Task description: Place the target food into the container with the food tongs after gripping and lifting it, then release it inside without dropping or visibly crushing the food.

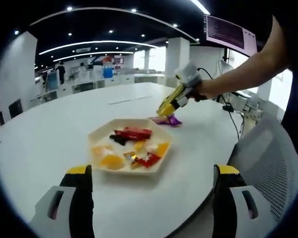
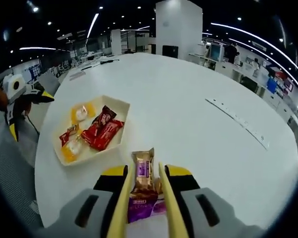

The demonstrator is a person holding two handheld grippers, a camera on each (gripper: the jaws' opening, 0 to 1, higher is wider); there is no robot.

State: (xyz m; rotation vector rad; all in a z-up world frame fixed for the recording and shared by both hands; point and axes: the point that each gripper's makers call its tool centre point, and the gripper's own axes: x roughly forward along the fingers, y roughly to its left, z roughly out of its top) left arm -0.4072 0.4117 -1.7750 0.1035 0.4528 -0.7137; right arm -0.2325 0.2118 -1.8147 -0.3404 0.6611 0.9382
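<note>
Yellow tongs [image 2: 145,198] in your right tool [image 2: 145,218] had closed around a purple-and-gold wrapped snack [image 2: 143,173], which lay on the white bench [image 2: 198,134] just beside the tray [image 2: 120,106]. That cream tray held red, orange and yellow wrapped snacks [image 2: 102,130]. Your left tool [image 1: 151,186] hung wide and empty, near the tray's [image 1: 97,133] closer edge.

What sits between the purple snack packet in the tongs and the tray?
Nothing: bare white table separates the purple snack packet, between the tongs, from the tray, in the right gripper view.
</note>
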